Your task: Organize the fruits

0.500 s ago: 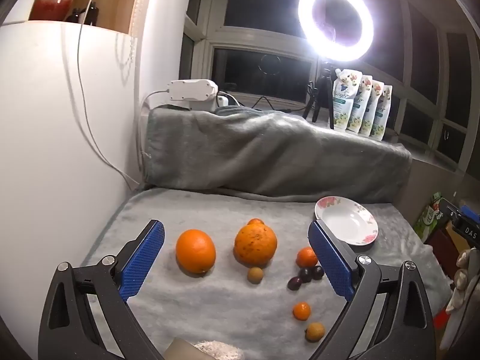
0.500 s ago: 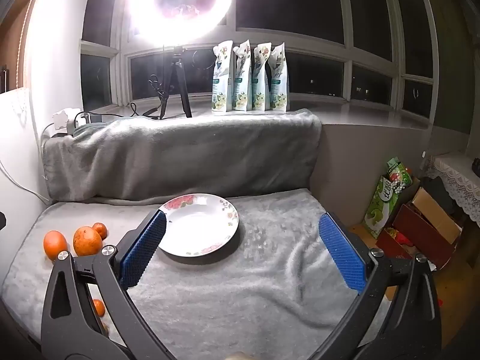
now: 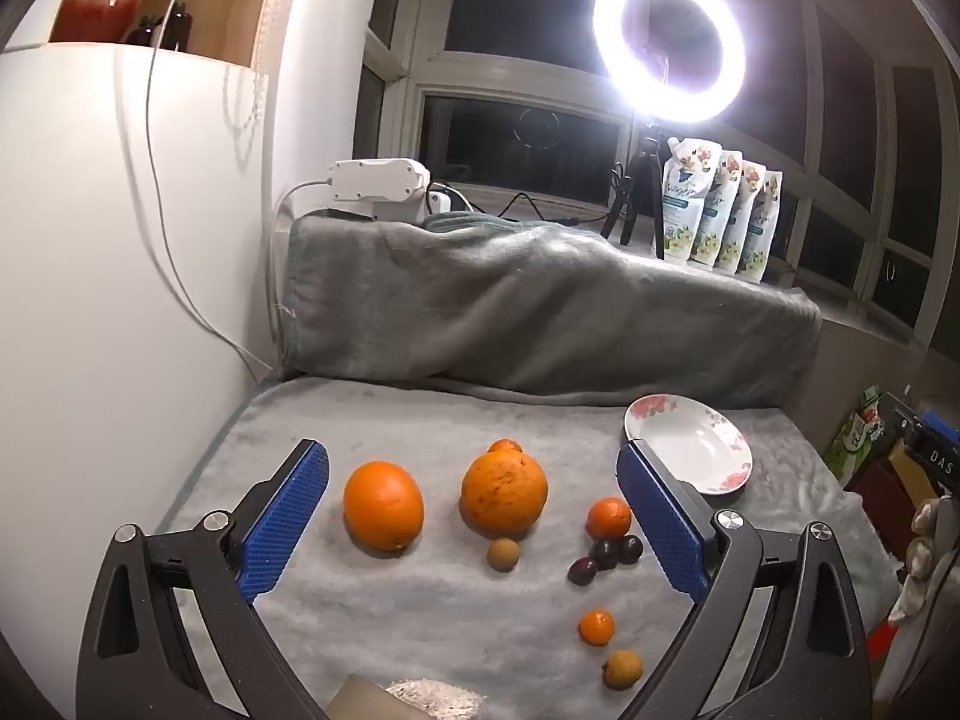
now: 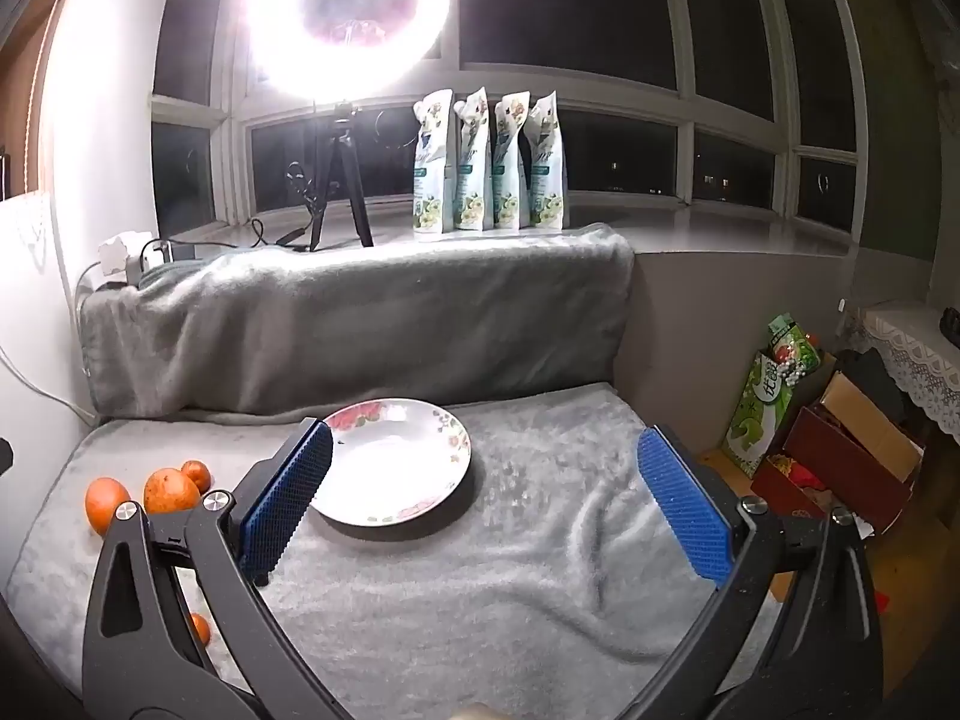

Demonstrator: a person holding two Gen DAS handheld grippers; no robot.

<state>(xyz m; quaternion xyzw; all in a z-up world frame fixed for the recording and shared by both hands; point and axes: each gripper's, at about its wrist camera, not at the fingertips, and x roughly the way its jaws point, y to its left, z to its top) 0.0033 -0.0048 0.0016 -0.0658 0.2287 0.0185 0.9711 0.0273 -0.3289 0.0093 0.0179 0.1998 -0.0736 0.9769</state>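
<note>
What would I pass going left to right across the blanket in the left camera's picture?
Smooth orange → bumpy orange → small tangerine → flowered plate.

Your left camera is looking down near the oranges (image 3: 384,513); both cameras are seeing the plate (image 3: 690,450) (image 4: 396,468).

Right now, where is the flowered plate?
In the right wrist view the flowered plate lies empty on the grey blanket, beside the right gripper's left finger, with the oranges further left.
</note>
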